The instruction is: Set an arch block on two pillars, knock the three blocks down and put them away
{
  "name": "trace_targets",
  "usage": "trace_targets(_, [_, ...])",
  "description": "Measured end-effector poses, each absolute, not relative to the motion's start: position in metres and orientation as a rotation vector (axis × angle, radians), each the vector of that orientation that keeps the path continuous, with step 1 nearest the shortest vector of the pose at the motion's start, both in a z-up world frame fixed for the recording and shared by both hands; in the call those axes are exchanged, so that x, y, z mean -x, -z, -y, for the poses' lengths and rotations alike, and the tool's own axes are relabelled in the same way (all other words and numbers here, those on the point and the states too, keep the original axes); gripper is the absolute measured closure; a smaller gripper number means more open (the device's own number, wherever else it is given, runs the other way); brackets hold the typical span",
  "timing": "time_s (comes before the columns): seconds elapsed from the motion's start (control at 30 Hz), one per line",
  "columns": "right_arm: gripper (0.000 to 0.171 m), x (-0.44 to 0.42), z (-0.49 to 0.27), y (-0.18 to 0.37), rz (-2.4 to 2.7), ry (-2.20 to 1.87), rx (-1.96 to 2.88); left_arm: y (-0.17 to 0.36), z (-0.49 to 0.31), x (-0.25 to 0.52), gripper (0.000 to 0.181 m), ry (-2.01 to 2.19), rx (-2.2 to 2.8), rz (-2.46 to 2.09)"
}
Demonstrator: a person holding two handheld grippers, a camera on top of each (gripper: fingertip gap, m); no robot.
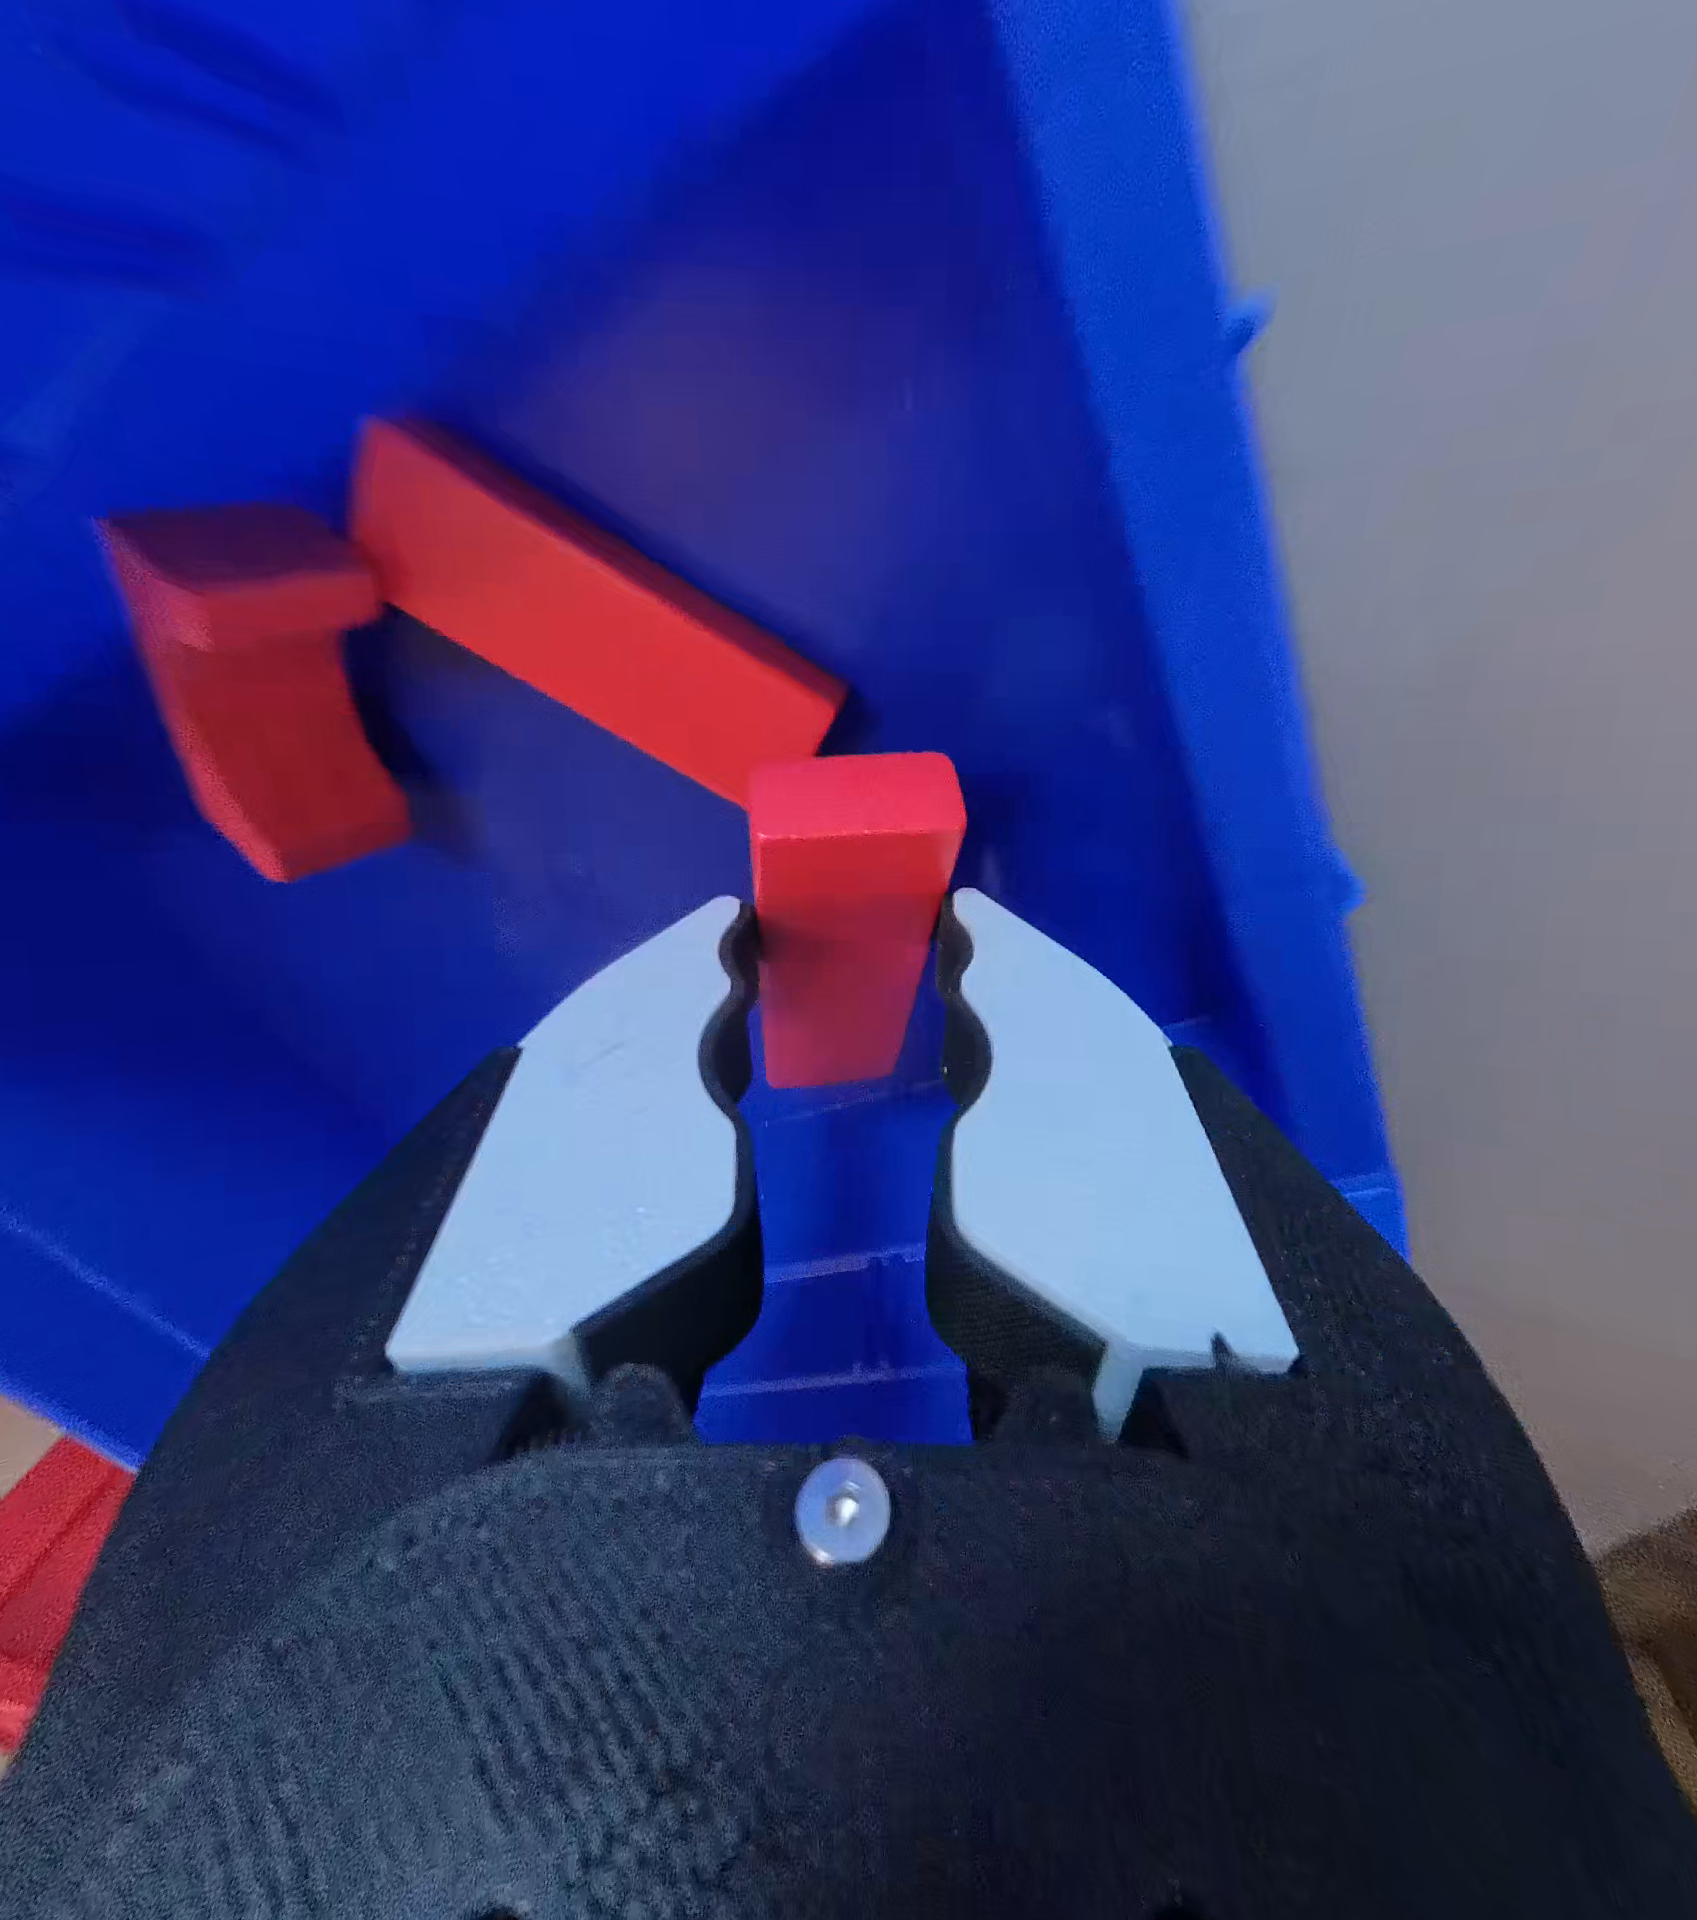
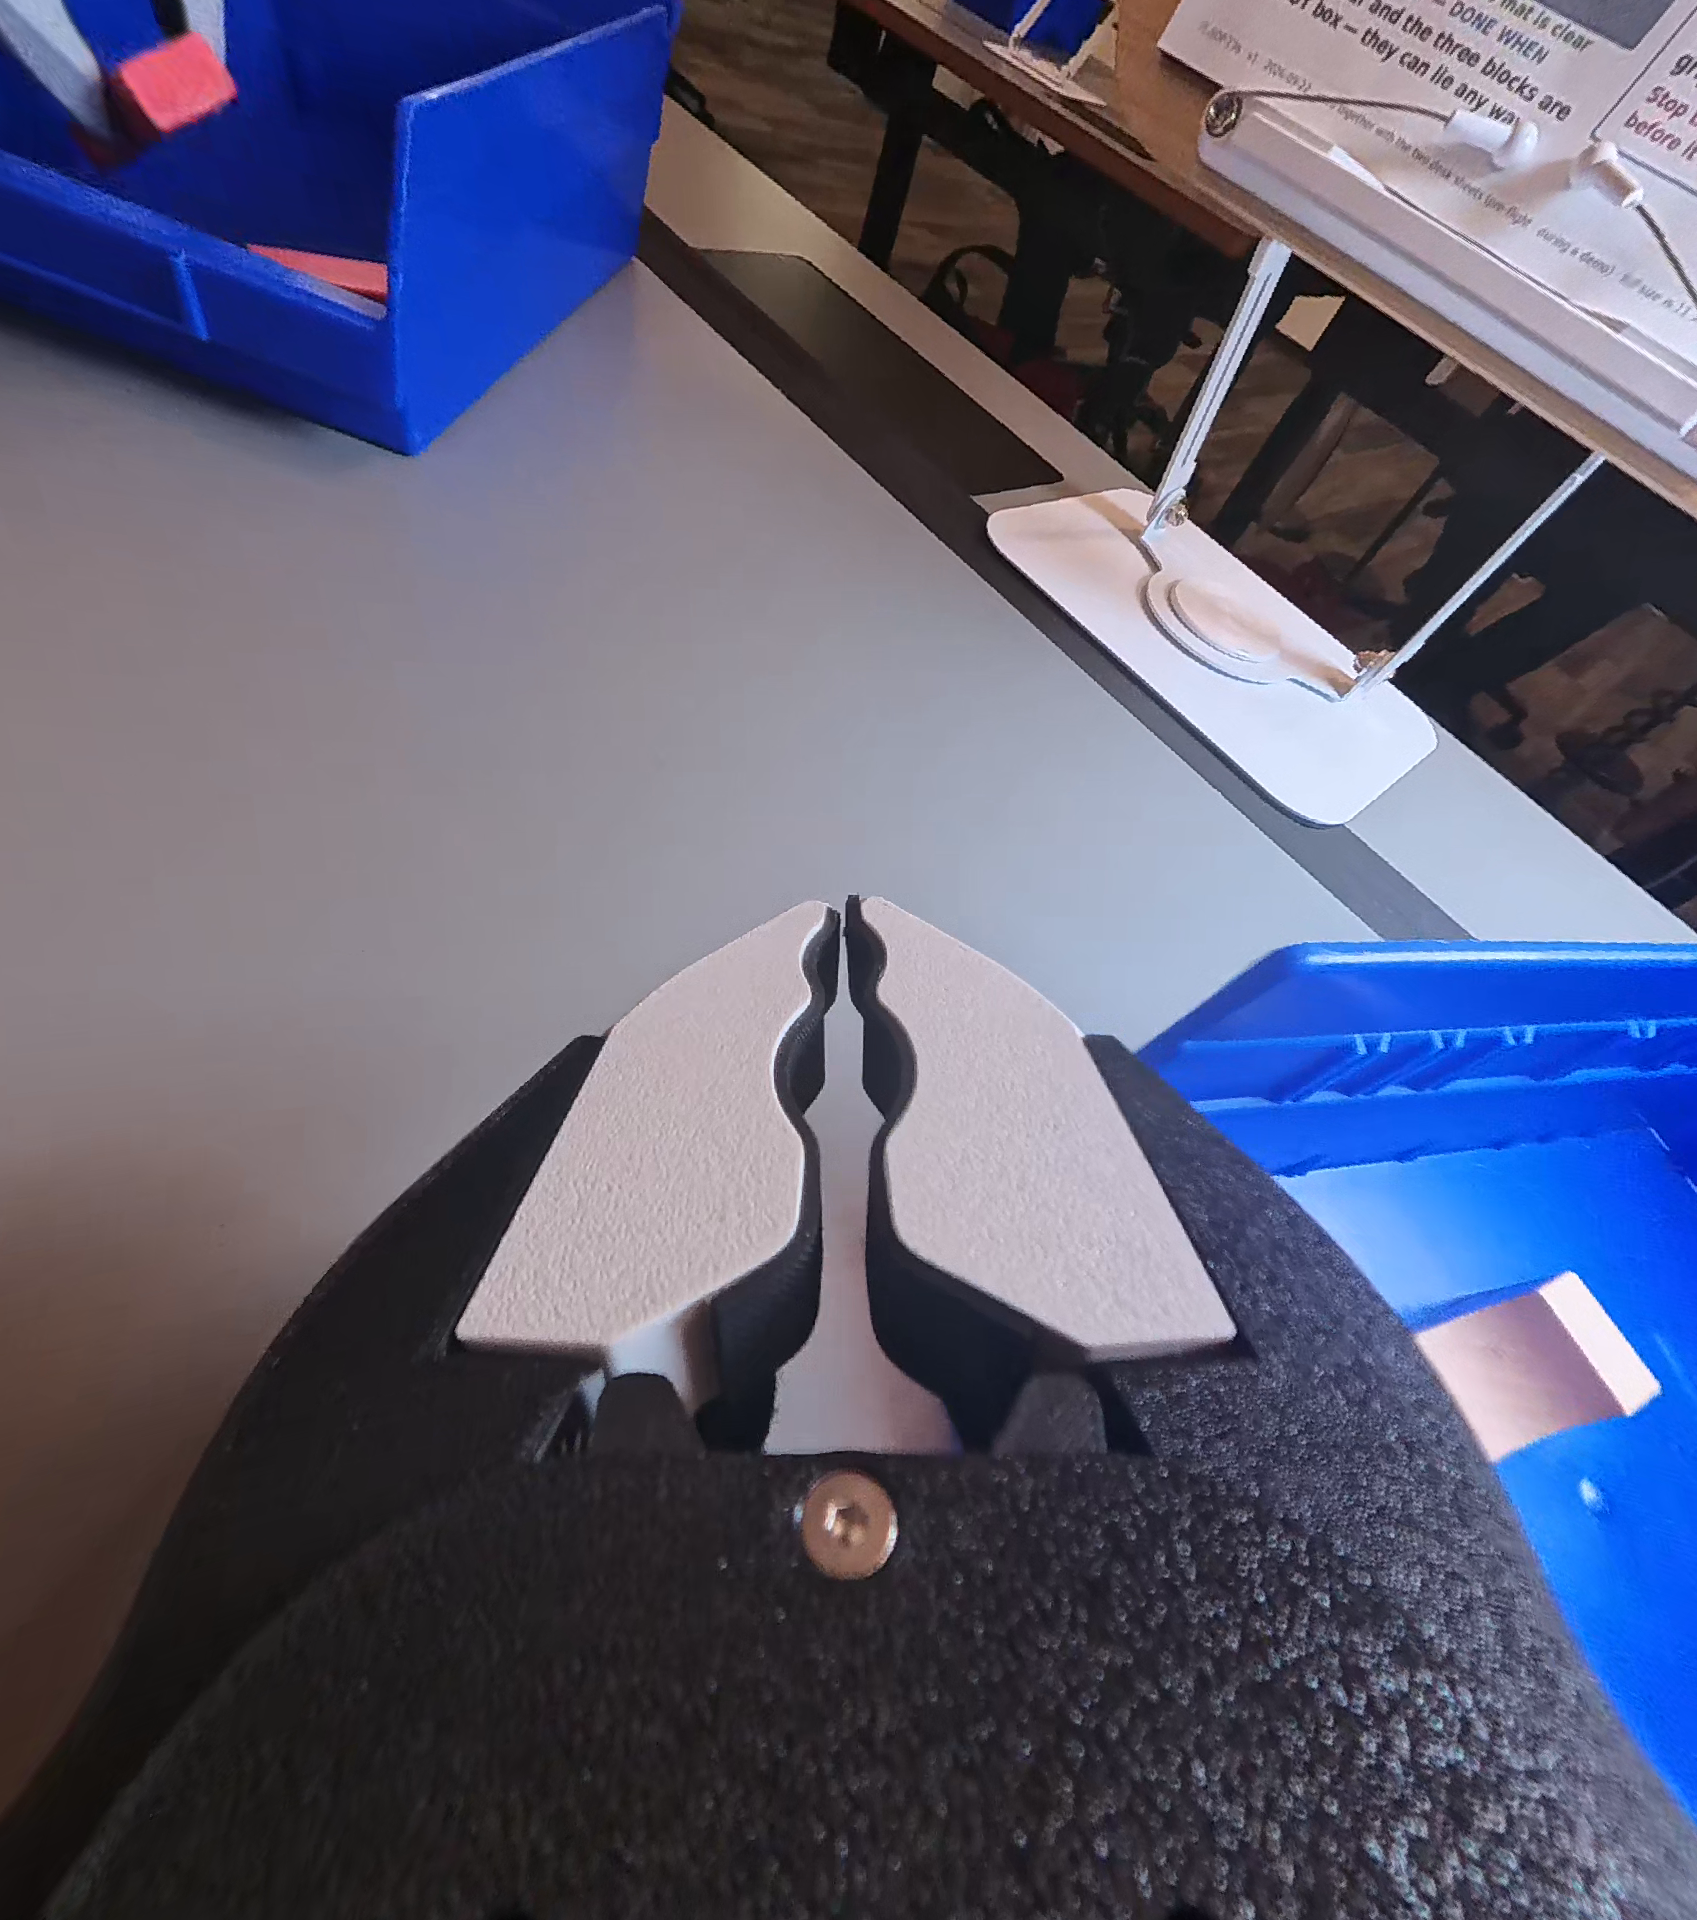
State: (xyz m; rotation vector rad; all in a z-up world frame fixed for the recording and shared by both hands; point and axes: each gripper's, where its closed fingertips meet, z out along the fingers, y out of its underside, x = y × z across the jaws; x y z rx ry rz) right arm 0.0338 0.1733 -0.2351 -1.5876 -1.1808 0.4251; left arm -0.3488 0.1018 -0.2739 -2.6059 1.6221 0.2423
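My left gripper [image 1: 846,909] is shut on a red pillar block [image 1: 849,883] and holds it inside a blue bin [image 1: 1135,520]. A red arch block [image 1: 272,686] and a second red pillar block [image 1: 595,613] lie on the bin floor just beyond it. The right wrist view shows the same bin [image 2: 511,239] at the far left, with the left gripper's held red block [image 2: 171,81] above it and a red block [image 2: 335,272] lying inside. My right gripper [image 2: 845,914] is shut and empty above the grey table [image 2: 408,727].
A second blue bin [image 2: 1550,1039] sits at my right gripper's right side, with a tan wooden block [image 2: 1540,1361] in it. A white document stand [image 2: 1228,675] with printed sheets stands at the table's far edge. Something red [image 1: 2,1590] lies outside the bin, lower left. My right fingertips sit around 40 cm from my left ones.
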Motion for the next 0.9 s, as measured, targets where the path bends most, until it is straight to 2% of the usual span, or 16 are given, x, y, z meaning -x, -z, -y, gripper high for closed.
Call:
trace_targets(0.1, [0.164, -0.024, -0.163, 0.233, 1.191, -0.512, 1.579, 0.228, -0.109, 0.308, 0.147, -0.12, 2.371, -1.513])
trace_targets(0.27, [0.139, 0.013, -0.118, 0.196, 1.244, -0.757, 1.422, 0.155, -0.088, 0.172, 0.148, 0.39, 1.817, -1.299])
trace_targets(0.47, [0.113, 0.05, -0.072, 0.143, 1.437, -0.974, 1.298, 0.155, -0.077, 0.054, 0.148, 0.741, 1.589, -1.065])
trace_targets(0.53, [0.111, 0.054, -0.068, 0.142, 1.541, -0.975, 1.288, 0.16, -0.08, 0.034, 0.148, 0.815, 1.589, -1.032])
trace_targets(0.73, [0.13, 0.035, -0.059, 0.182, 1.722, -1.127, 1.347, 0.191, -0.069, 0.017, 0.148, 0.947, 1.588, -1.14])
trace_targets(0.9, [0.135, 0.033, -0.058, 0.204, 1.738, -1.217, 1.396, 0.217, -0.062, 0.017, 0.148, 0.991, 1.655, -1.185])
